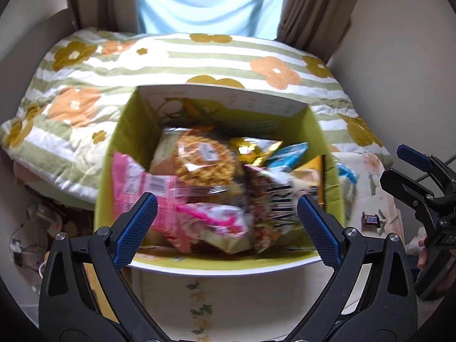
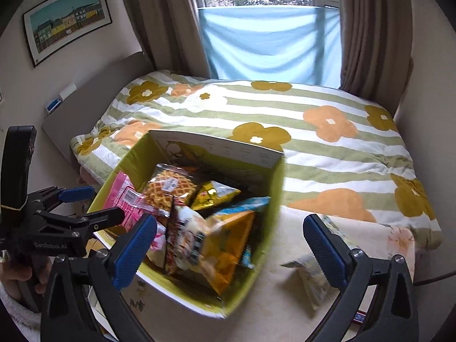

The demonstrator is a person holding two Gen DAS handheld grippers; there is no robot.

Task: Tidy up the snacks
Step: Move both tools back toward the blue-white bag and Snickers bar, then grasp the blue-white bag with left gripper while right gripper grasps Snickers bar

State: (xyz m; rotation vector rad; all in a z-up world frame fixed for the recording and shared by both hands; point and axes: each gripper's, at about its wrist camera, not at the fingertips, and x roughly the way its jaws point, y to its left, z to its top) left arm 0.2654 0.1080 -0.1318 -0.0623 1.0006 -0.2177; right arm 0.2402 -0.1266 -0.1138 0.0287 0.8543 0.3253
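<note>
A green cardboard box (image 1: 114, 154) (image 2: 273, 199) stands on a cream floral cloth, full of snack packs: a waffle pack (image 1: 203, 158) (image 2: 168, 188), a pink pack (image 1: 136, 185) (image 2: 125, 202), a gold pack (image 2: 213, 193) and an orange bag (image 2: 228, 245). My left gripper (image 1: 226, 228) is open and empty, just above the box's near rim. My right gripper (image 2: 229, 245) is open and empty over the box's right side. A pale snack pack (image 2: 310, 279) lies on the cloth right of the box. A small wrapped candy (image 1: 370, 220) lies right of the box.
A bed with a green-striped flowered quilt (image 1: 199, 59) (image 2: 327, 142) lies behind the box. Curtains and a window (image 2: 270, 28) stand at the back. The right gripper shows in the left wrist view (image 1: 421, 188); the left gripper shows in the right wrist view (image 2: 85, 205).
</note>
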